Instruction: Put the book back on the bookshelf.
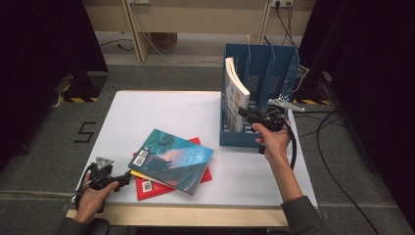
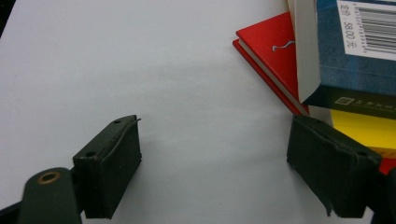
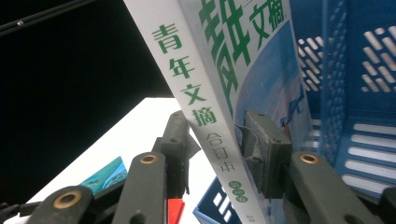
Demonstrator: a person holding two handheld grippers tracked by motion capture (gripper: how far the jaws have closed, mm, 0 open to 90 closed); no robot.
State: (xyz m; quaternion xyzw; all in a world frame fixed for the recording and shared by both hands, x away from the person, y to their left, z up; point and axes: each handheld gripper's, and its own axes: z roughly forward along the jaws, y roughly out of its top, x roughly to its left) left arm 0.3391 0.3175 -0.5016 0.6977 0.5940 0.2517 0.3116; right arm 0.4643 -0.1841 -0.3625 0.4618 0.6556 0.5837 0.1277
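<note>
Pinching white book (image 1: 234,93) in blue rack (image 1: 274,63), right claw (image 1: 246,113); left claw (image 2: 215,172) spread beside 3-book stack (image 1: 171,164).

A thick white-spined book (image 1: 235,95) with green characters and a pale blue cover stands upright, leaning slightly, in the left slot of the blue file rack (image 1: 274,63) at upper right of the high view.

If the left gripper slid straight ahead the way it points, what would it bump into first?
Probably the red book at the bottom of the stack; the left gripper stands open with bare table just ahead. Depth is hard to judge.
</note>
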